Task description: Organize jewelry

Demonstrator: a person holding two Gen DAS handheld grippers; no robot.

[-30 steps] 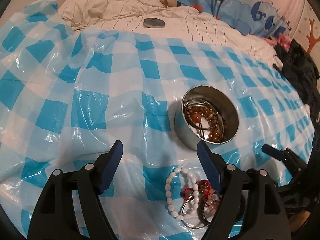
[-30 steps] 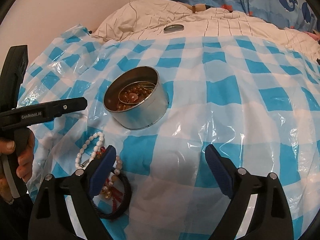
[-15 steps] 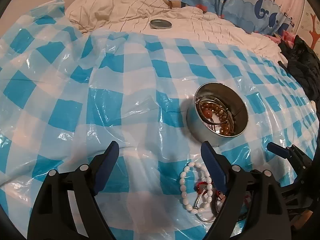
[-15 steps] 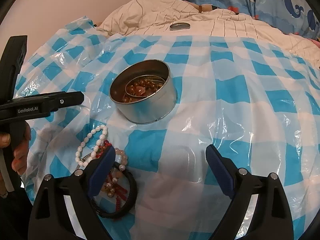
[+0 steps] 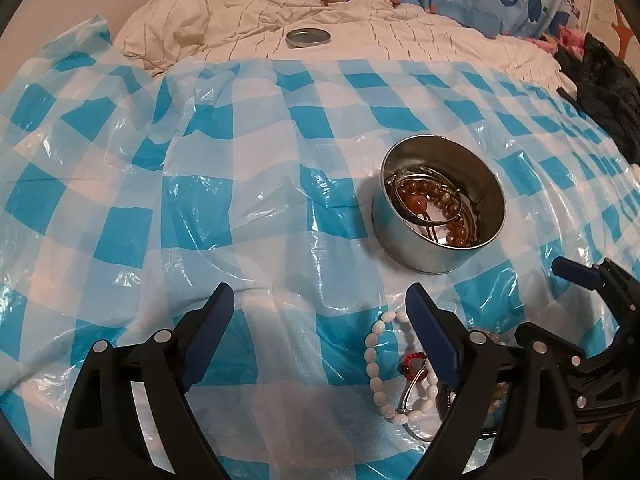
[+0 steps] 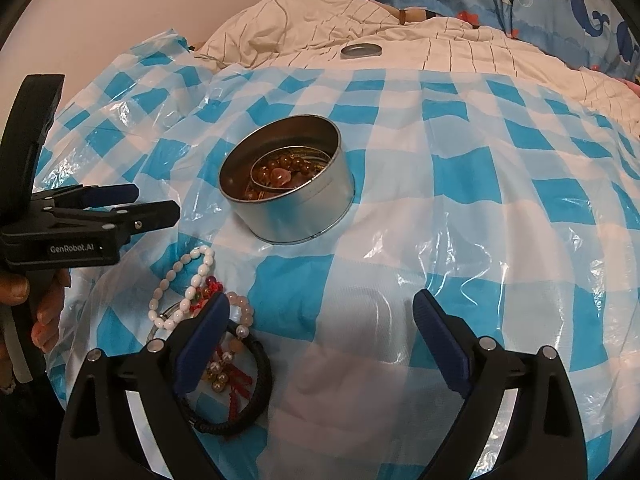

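Note:
A round metal tin [image 5: 400,248] [image 6: 296,216] stands on the blue-checked plastic sheet with brown bead bracelets and a metal bangle inside. In front of it lies a pile of jewelry: a white bead bracelet [image 5: 374,360] [image 6: 192,276], red beads [image 6: 210,282], a pink bead bracelet [image 6: 242,312] and a black cord bracelet [image 6: 262,388]. My left gripper [image 5: 320,296] [image 6: 152,208] hovers left of the pile, its jaws opening with nothing between them. My right gripper [image 6: 322,304] stands open and empty, its left finger over the pile's edge.
The tin's lid [image 5: 308,37] [image 6: 361,50] lies on the cream striped bedding at the back. Blue whale-print pillows sit behind it, and dark clothing [image 5: 608,96] lies at the far right. A hand [image 6: 44,320] holds the left gripper's handle.
My left gripper's jaws have spread a little wider and its view has rolled slightly. The right gripper has barely moved. The jewelry and the tin lie as before.

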